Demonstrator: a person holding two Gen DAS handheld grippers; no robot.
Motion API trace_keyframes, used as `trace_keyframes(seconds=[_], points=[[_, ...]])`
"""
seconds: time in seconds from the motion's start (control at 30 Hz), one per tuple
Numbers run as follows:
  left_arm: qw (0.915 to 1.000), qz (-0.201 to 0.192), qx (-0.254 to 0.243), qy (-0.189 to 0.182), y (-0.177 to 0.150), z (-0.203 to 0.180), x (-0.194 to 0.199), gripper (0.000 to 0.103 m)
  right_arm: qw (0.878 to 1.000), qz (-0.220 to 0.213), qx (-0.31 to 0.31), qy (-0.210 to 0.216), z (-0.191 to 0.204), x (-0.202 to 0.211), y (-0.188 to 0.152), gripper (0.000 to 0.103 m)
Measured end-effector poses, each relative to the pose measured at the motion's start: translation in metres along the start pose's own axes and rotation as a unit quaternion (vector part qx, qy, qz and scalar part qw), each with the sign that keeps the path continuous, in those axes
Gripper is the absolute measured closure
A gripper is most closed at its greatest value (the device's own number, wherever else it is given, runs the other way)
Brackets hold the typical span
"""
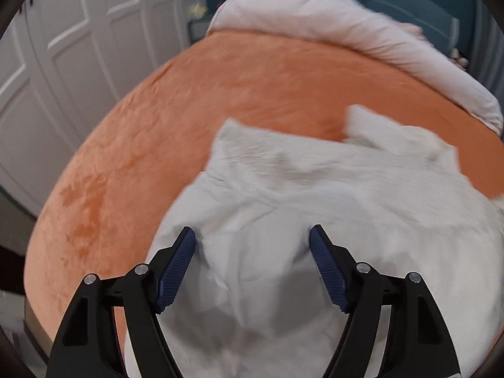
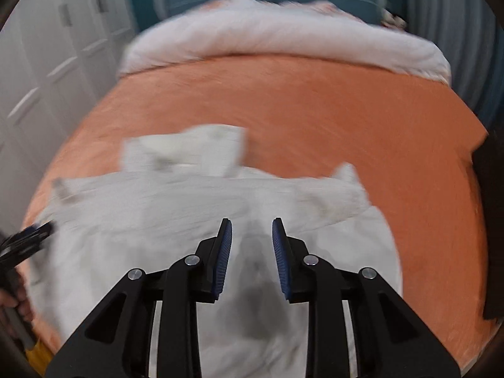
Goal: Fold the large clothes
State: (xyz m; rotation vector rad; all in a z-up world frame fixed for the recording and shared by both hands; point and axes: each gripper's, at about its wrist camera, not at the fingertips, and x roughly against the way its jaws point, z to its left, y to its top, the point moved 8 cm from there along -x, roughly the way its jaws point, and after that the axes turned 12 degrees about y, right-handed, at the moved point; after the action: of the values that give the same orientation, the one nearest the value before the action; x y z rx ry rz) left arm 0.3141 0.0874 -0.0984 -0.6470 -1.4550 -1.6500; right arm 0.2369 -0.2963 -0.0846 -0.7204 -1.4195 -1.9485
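Tongs first: the left gripper point(image 1: 252, 233) hangs with jaws wide over the white garment point(image 1: 315, 204), nothing between its pads; the right gripper point(image 2: 252, 226) stands narrow but not gripping, above the same crumpled cloth; the garment lies on the near part of the orange bed cover point(image 2: 315, 110); beyond, a pale rolled duvet point(image 2: 283, 37).

Orange bedspread point(image 2: 346, 119), white duvet point(image 2: 283, 37), wardrobe doors point(image 1: 78, 47)
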Motion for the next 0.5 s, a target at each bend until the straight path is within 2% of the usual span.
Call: trace_keyframes(seconds=[0.1,0.17,0.33,0.43,0.5], points=[[1.0000,-0.003,0.000,-0.007,0.001,0.006,-0.021,0.022,0.998,0.015,-0.043,-0.037,-0.049,-0.023,-0.007,0.079],[0.9999,-0.002,-0.007,-0.009,-0.005,0.003,-0.034,0.015,0.998,0.025,-0.054,-0.016,-0.069,-0.041,-0.024,0.078],[0.9980,0.017,0.041,-0.045,-0.016,0.004,-0.064,0.005,0.999,0.022,-0.004,-0.042,-0.057,-0.061,-0.032,0.077],[0.9989,0.012,0.032,-0.033,-0.012,0.003,-0.053,0.009,0.999,0.035,-0.012,-0.039,-0.057,-0.059,-0.022,0.077],[0.9989,0.005,0.036,-0.029,-0.006,0.004,-0.032,0.021,0.999,0.019,-0.031,-0.020,-0.049,-0.040,-0.010,0.074]])
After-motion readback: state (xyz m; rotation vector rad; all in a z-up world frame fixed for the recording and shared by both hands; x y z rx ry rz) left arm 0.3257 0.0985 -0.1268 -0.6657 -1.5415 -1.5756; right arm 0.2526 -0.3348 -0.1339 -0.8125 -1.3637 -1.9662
